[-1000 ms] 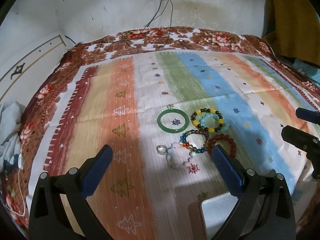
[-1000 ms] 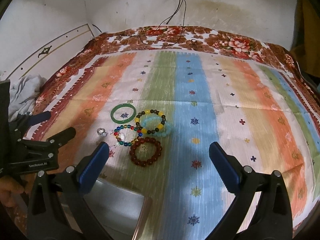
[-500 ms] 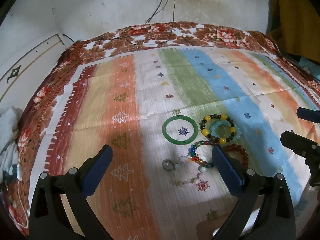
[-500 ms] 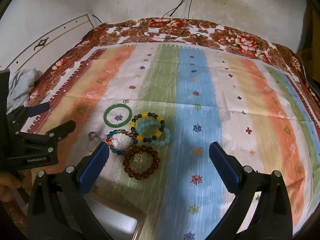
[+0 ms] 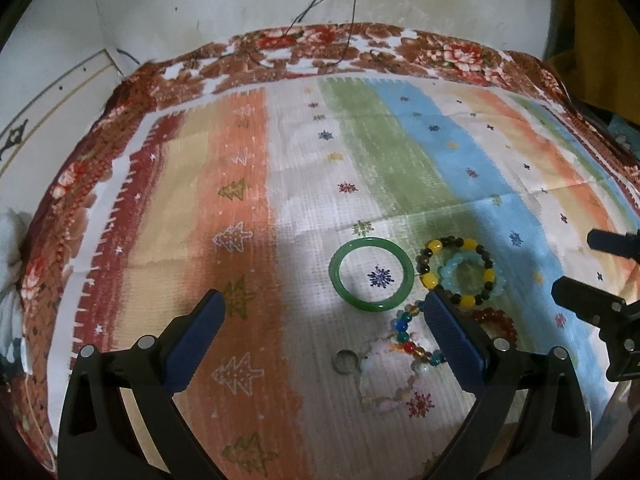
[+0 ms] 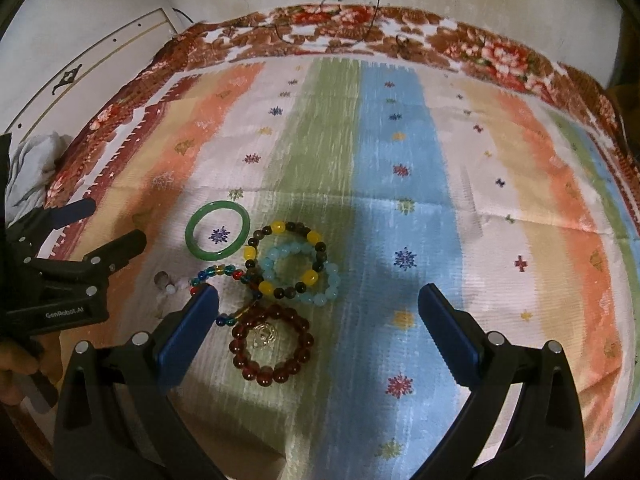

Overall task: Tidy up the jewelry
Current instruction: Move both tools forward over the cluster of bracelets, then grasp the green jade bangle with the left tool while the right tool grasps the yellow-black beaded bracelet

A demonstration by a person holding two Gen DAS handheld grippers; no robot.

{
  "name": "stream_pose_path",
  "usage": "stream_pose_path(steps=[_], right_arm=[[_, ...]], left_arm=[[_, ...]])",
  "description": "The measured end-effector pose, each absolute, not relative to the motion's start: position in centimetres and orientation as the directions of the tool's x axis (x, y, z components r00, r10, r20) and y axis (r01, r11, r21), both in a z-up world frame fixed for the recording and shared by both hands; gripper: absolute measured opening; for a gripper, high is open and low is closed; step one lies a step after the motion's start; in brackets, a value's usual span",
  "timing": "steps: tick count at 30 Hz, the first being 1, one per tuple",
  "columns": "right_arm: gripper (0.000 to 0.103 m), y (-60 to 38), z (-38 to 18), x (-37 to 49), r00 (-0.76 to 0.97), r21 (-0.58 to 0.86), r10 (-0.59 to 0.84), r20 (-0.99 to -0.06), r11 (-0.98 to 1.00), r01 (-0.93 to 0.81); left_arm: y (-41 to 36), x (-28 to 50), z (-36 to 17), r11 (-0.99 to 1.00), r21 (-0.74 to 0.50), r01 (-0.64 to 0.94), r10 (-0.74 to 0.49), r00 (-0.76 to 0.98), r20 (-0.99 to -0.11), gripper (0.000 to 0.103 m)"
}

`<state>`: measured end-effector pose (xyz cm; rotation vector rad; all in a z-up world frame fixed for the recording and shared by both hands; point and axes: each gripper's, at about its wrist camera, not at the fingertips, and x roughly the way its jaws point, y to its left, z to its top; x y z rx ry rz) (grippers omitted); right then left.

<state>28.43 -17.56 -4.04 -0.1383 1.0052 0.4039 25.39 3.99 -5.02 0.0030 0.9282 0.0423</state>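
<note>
Green bangle (image 5: 371, 274): smooth, solid ring, lying flat on the white stripe of the cloth in front of me, a blue star print inside it.
Yellow-and-dark bead bracelet (image 6: 285, 260): round, flat, just right of the bangle.
Pale blue bead bracelet (image 6: 304, 276): flat, overlapping the yellow-and-dark one; which is on top I cannot tell.
Multicoloured bead bracelet (image 5: 412, 338): small glassy beads, nearer me than the bangle, partly behind my left gripper's right finger.
Dark red bead bracelet (image 6: 270, 344): closed circle, flat, nearest me, a pale gold charm inside.
Pale pink bead bracelet (image 5: 390, 380): loose, irregular loop.
Small ring (image 5: 345, 361): metal, flat, touching the pink loop's left.
</note>
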Motion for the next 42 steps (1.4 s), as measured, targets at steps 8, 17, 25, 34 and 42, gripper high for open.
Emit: stream_pose_path(steps=[8, 17, 25, 34, 42], right_arm=[[0.098, -17.0, -5.8, 30.7, 0.407, 0.096, 0.256, -0.877, 0.922, -0.374], [0.098, -16.7, -7.6, 33.1, 0.354, 0.107, 0.238, -0.904, 0.930, -0.352], [0.086, -16.8, -9.7, 35.1, 0.299, 0.137, 0.238, -0.924, 0.936, -0.323], [0.068, -16.2, -10.8, 36.4, 0.277, 0.132, 0.230, -0.933, 0.934, -0.333], [0.035, -16.3, -11.8, 36.8, 0.238, 0.147, 0.234, -0.943, 0.931, -0.333]], left_arm=[[4.9, 28.3, -6.7, 0.999, -0.007, -0.042, 0.017, 0.552, -0.834, 0.097], [4.6, 30.4, -8.5, 0.998, -0.054, -0.009, -0.043, 0.497, -0.867, 0.097], [4.9, 31.8, -10.2, 0.998, -0.064, -0.001, -0.056, 0.449, -0.892, 0.087], [4.6, 33.0, -11.9, 0.997, -0.079, 0.020, -0.080, 0.407, -0.910, 0.063], [4.4, 33.1, -12.6, 0.999, -0.034, 0.041, -0.048, 0.411, -0.910, 0.037]])
